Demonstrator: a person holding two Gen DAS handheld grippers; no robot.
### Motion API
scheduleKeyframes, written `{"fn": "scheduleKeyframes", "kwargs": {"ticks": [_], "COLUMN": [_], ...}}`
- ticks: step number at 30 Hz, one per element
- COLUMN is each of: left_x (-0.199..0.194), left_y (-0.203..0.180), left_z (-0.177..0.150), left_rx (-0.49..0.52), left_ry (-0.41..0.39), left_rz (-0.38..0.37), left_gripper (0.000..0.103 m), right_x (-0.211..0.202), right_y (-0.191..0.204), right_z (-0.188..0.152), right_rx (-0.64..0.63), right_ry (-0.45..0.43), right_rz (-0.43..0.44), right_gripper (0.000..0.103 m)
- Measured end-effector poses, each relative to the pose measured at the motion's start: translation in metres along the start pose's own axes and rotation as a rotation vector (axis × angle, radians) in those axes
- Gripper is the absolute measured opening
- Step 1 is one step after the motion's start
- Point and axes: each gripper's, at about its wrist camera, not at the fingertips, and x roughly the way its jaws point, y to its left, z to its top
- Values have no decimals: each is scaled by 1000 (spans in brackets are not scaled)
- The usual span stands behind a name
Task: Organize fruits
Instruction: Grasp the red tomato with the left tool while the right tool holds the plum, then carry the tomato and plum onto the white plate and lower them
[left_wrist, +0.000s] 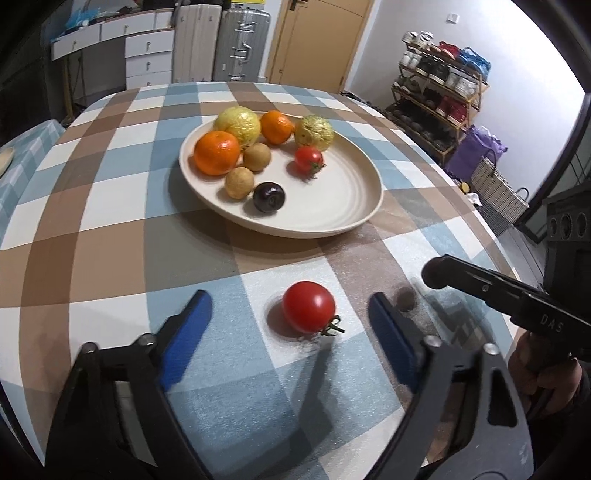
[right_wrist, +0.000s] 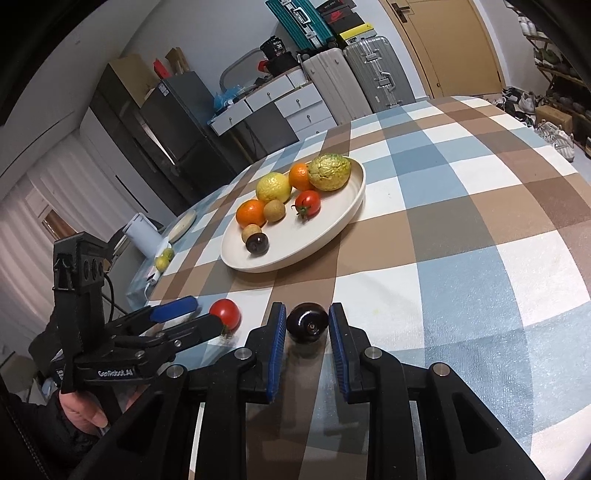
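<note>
Tomato (left_wrist: 308, 307) sits on the checked cloth (left_wrist: 110, 206) btwn your left gripper (left_wrist: 290, 325) pads, jaws apart, not touching it. Your right gripper (right_wrist: 307, 334) is clamped on a dark plum (right_wrist: 307, 322) just above the cloth. Plate (left_wrist: 332, 218) lies at 12 o'clock from the tomato, w/ oranges, lemons, another tomato, another plum.

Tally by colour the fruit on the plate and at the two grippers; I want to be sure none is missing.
Orange fruit: 2
Yellow fruit: 2
Brown fruit: 2
Red fruit: 2
Dark purple fruit: 2
Total: 10
</note>
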Motion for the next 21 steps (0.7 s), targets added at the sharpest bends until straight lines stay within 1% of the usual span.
{"fn": "scheduleKeyframes", "kwargs": {"ticks": [1, 4, 6, 9, 10, 11, 12, 17, 21], "left_x": [1, 3, 5, 7, 7, 7, 8, 6, 0], "left_y": [0, 0, 1, 1, 2, 3, 3, 3, 4], "left_z": [0, -1, -1, -2, -3, -2, -2, -4, -2], "left_rx": [3, 4, -1, 1, 2, -5, -9, -8, -5], "left_ry": [3, 12, 26, 30, 29, 35, 40, 36, 16], "left_rz": [-4, -24, -42, -50, -54, -80, -93, -101, -111], "left_gripper": [76, 64, 46, 40, 37, 30, 28, 28, 28], "right_x": [0, -2, -3, -3, -3, -3, -3, -2, -1], "right_y": [0, 0, 0, 1, 2, 2, 2, 3, 4], "right_z": [0, -2, -3, -3, -3, -3, -3, -4, -4], "right_rx": [1, 1, 0, -4, -4, -4, -4, -3, -6], "right_ry": [-1, -7, -6, -4, -4, -4, -3, -2, 1], "right_rz": [2, 9, 11, 11, 11, 11, 11, 6, 2], "right_gripper": [24, 24, 24, 24, 24, 24, 24, 24, 24]}}
